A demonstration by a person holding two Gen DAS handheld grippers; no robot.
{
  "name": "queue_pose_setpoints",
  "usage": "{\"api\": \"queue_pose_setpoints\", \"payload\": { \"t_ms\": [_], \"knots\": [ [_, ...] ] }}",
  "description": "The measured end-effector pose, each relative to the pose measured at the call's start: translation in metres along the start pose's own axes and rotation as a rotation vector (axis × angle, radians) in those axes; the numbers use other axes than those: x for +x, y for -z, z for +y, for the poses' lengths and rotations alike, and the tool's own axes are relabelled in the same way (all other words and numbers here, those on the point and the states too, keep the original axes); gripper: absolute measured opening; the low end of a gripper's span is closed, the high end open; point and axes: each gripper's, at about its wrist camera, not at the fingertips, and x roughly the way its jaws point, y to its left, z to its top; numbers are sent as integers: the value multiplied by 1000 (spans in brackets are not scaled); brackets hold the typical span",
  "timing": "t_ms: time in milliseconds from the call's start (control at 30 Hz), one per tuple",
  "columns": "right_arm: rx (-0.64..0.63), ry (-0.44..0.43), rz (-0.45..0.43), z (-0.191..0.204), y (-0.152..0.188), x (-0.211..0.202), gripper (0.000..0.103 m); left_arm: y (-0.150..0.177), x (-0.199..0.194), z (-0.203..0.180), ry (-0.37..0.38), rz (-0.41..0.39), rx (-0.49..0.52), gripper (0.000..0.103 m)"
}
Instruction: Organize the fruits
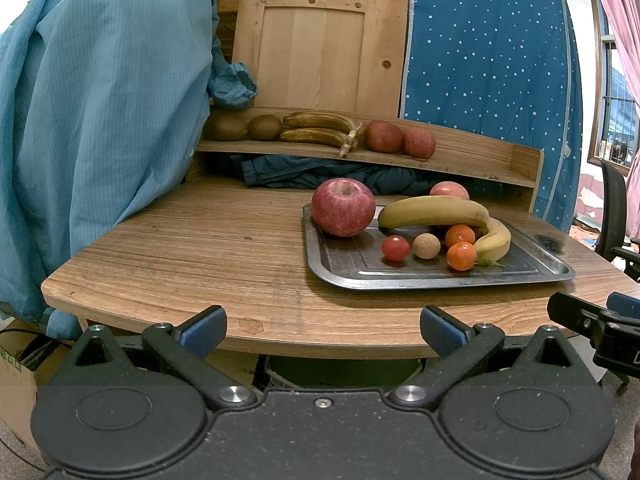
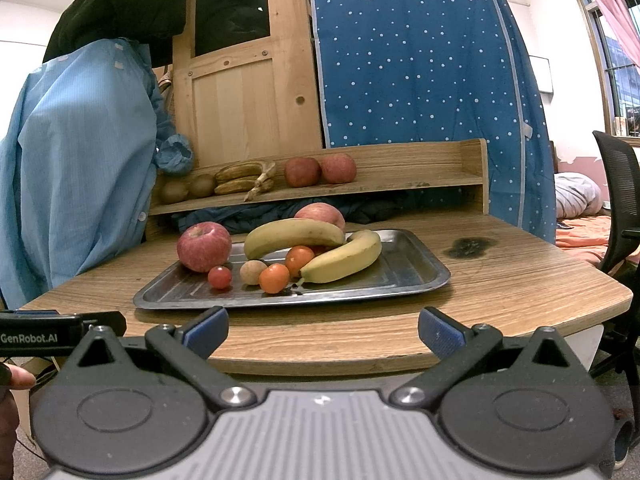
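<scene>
Both the left tool (image 1: 323,330) and the right tool (image 2: 323,330) hover at the near edge of the wooden surface (image 1: 192,248), each with its blue pads apart and nothing between them. A metal tray (image 2: 404,276) on the surface holds two apples, two yellow bananas (image 2: 316,246), two tangerines and two small round fruits, while the far shelf (image 2: 400,178) carries kiwis, browned bananas and two more apples

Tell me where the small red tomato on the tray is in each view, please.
Left wrist view: tomato at centre right, on the tray, below the big apple.
Right wrist view: tomato left of centre, near the tray's front edge.
Shared landmark: the pale round fruit just to its right.
</scene>
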Motion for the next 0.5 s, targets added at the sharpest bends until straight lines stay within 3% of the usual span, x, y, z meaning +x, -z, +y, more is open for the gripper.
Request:
{"api": "queue_pose_setpoints", "payload": {
  "t_ms": [500],
  "knots": [
    [0, 0, 2, 1, 1, 0, 103, 0, 0, 0, 0, 0, 0, 102]
  ]
}}
